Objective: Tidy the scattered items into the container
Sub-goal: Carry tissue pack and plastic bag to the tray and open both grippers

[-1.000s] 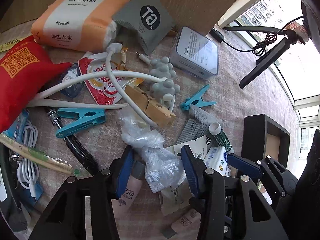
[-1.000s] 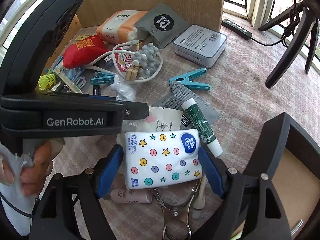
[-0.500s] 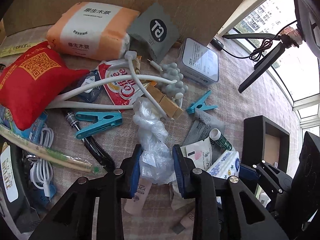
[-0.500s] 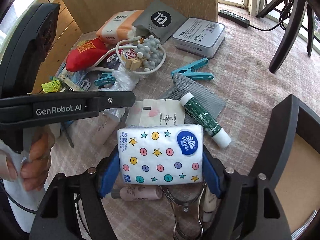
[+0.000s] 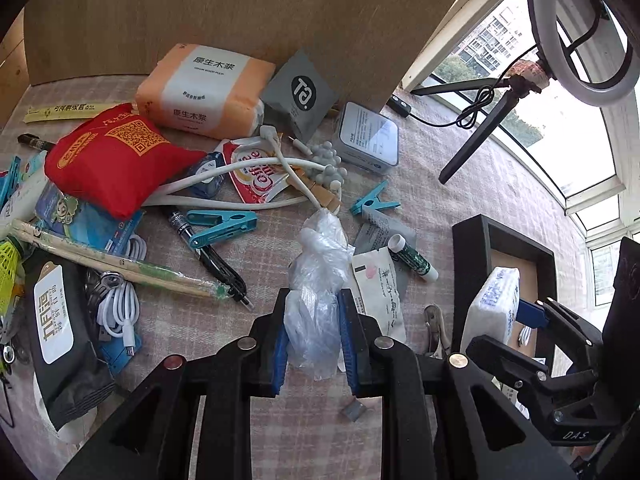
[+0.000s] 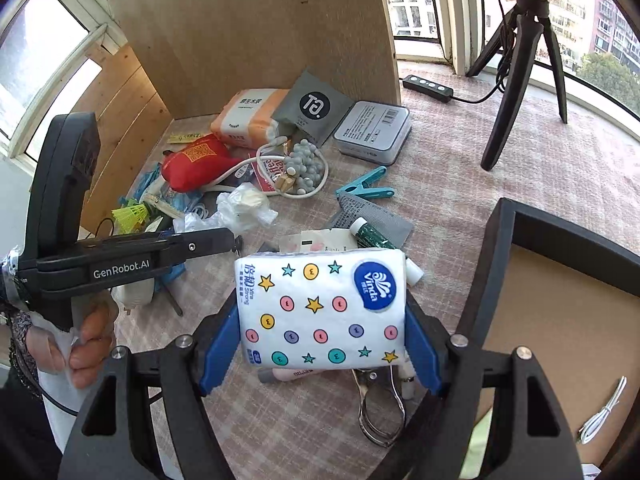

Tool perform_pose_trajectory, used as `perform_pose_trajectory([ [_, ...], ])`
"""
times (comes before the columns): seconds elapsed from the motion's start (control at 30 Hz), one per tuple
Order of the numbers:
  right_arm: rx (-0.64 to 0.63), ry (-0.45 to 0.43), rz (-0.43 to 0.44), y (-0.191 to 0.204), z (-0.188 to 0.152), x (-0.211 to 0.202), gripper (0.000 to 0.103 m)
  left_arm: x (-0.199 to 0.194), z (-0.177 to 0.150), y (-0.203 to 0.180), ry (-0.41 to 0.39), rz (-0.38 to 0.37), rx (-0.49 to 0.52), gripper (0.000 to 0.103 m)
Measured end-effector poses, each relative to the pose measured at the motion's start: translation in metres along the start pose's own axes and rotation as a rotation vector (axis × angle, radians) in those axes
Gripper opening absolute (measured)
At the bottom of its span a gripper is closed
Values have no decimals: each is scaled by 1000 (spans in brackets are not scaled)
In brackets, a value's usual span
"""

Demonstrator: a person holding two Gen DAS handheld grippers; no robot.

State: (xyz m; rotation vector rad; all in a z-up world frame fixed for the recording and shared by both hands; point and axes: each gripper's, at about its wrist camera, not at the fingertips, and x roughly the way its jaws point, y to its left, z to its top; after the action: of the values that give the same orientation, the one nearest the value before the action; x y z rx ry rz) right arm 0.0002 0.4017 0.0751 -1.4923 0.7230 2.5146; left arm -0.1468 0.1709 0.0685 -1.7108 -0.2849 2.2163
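The left gripper (image 5: pixel 314 330) is closing its jaws on a crumpled clear plastic bag (image 5: pixel 318 280), and its blue pads are already pressing the bag from both sides; the bag's lower half is sitting between the fingers while its twisted top is sticking out beyond the tips toward the far clutter. In the right wrist view the same bag (image 6: pixel 244 206) is showing as a pale bunch past the left gripper's black body, to the left of the scene. The right gripper (image 6: pixel 322 316) is clamping a tissue pack (image 6: pixel 320 308), white with coloured stars and dots, the pack lying flat between the two blue pads and filling the gap between them. From the left wrist view that pack (image 5: pixel 496 308) is hanging at the near left edge of the container (image 5: pixel 466 264), a black-walled box with a brown floor, standing to the right of the clutter; whether the pack is over the box or just short of its wall I cannot tell. In the right wrist view the container (image 6: pixel 504 256) is lying just right of the held pack, with a white cable (image 6: pixel 604 412) inside it. Left on the checked cloth (image 5: pixel 460 208) are a green glue stick (image 5: pixel 412 258), two teal clips (image 5: pixel 222 226), a red pouch (image 5: pixel 120 160), an orange tissue pack (image 5: pixel 204 88) and a metal tin (image 5: pixel 368 138). A person's hand (image 6: pixel 86 344) is gripping the left gripper's handle.
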Motion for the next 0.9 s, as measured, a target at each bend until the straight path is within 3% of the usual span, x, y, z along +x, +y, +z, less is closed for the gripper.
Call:
perform_pose_trajectory([
  [0.17,61,-55,-76,-17,-10,-33,72,-17,-10,-29,-14,-59,50,21],
  [0.47,182,-122,-259,-79,-42,-97,72,-18,-37,-120,24,-181,200,21],
  [0.73,321,-167,-390,-141,-72,-143,72,-12,-63,-209,44,-221,373,21],
  [0.9,372,-184,-445,-165,-88,-162,72,-6,-78,-245,55,-228,444,21],
])
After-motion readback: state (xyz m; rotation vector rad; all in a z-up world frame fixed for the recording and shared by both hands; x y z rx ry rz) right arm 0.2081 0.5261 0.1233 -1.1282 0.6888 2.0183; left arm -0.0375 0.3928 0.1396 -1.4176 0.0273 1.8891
